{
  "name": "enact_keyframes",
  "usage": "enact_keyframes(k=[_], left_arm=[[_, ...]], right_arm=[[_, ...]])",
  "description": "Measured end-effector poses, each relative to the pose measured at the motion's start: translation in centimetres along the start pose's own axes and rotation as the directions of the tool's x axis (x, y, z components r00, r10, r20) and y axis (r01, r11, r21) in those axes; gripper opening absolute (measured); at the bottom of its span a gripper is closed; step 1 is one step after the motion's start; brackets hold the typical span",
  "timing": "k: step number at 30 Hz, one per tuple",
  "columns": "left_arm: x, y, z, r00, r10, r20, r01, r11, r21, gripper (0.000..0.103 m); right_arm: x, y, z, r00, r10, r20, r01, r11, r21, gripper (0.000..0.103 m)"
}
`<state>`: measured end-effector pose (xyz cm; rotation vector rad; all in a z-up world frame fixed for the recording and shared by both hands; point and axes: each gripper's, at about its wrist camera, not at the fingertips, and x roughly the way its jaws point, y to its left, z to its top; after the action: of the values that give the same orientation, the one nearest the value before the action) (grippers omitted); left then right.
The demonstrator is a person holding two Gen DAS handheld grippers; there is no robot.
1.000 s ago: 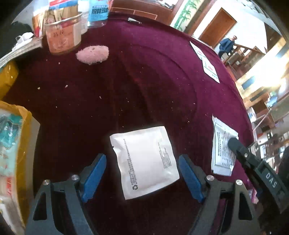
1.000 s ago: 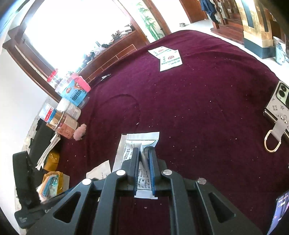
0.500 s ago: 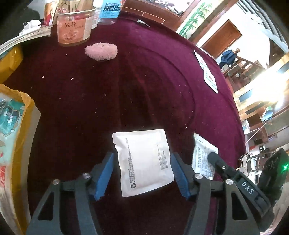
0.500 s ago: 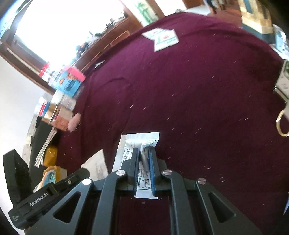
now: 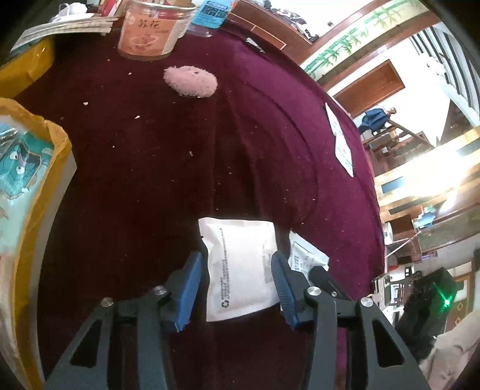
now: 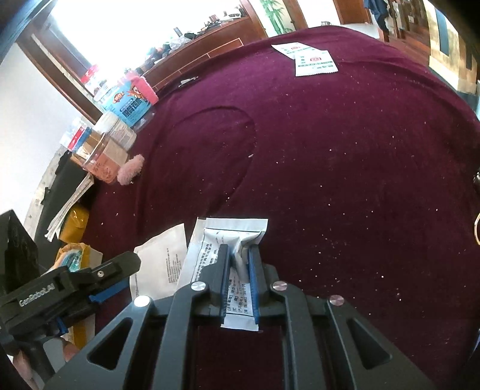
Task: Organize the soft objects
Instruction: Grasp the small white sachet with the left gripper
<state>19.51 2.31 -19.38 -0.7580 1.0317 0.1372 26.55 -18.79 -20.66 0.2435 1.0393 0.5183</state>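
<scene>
Soft white pouch (image 5: pixel 241 267), flat and pillow-like with small grey print, is lying on the maroon velvety surface (image 5: pixel 168 180) between the blue pads of the left claw (image 5: pixel 237 288). That claw's jaws have just been closing around it; the right pad is touching the pouch's edge, while a thin gap is showing at the left pad, so they are not yet pinching it. Just beside it, the right claw (image 6: pixel 238 276) is pressed together on a glossy printed sachet (image 6: pixel 231 240), whose crinkled middle is bunching up between the pads. The sachet's corner is lying against the pouch's right side, with the right claw's black finger crowding the left claw's right pad.

Farther off, a fuzzy pink oval puff (image 5: pixel 190 81) is resting on the surface near a clear round jar with an orange label (image 5: pixel 153 28). A blue-labelled tub (image 6: pixel 130 102) is standing behind the jar. Yellow plastic packaging with a teal cartoon print (image 5: pixel 27 186) is sitting at the left edge. Two flat white packets with green print (image 6: pixel 309 57) are lying well apart at the far side. Pale crumbs are dotting the nap of the cloth.
</scene>
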Motion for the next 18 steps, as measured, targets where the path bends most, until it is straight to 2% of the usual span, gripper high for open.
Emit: enact_keyframes(k=[1,3,5,7,11,12,13,17,18], left_arm=[[-0.1,0.1,-0.1,1.000,-0.010,0.000,0.010,1.000,-0.007,0.042],[-0.3,0.0,-0.1,1.000,-0.027,-0.001,0.027,1.000,0.000,0.041],[-0.5,-0.2,-0.3,0.997,-0.080,-0.022,0.079,0.997,-0.002,0.040],[0.3,-0.8,-0.4,0.998,-0.027,-0.057,0.029,0.999,0.032,0.040],[0.9,-0.7,-0.2,0.997,-0.050,-0.053,0.051,0.999,0.017,0.039],[1.1,-0.6,-0.1,0.997,-0.058,-0.047,0.058,0.998,0.013,0.034],[1.1,-0.6,0.1,0.997,-0.061,-0.043,0.062,0.998,0.012,0.016],[1.9,-1.0,0.0,0.999,-0.002,-0.042,0.004,0.999,0.043,0.006],[1.8,-0.9,-0.1,0.999,-0.010,-0.041,0.012,0.999,0.030,0.006]], right_arm=[[0.0,-0.1,0.0,1.000,0.002,-0.001,-0.002,1.000,0.003,0.011],[0.0,0.1,0.0,1.000,-0.007,0.001,0.007,1.000,-0.007,0.011],[0.0,0.3,-0.1,1.000,-0.016,0.003,0.016,1.000,-0.014,0.011],[0.0,0.3,0.0,1.000,-0.017,0.001,0.017,1.000,-0.015,0.011],[0.0,0.4,0.0,1.000,-0.022,-0.003,0.022,0.999,-0.023,0.012],[0.1,0.5,0.0,1.000,-0.026,-0.002,0.026,0.999,-0.028,0.012],[0.1,0.5,-0.1,1.000,-0.029,-0.001,0.029,0.999,-0.032,0.012],[0.1,0.5,0.0,1.000,-0.025,-0.003,0.025,0.999,-0.027,0.012],[0.1,0.5,0.0,1.000,-0.026,-0.002,0.026,0.999,-0.030,0.012]])
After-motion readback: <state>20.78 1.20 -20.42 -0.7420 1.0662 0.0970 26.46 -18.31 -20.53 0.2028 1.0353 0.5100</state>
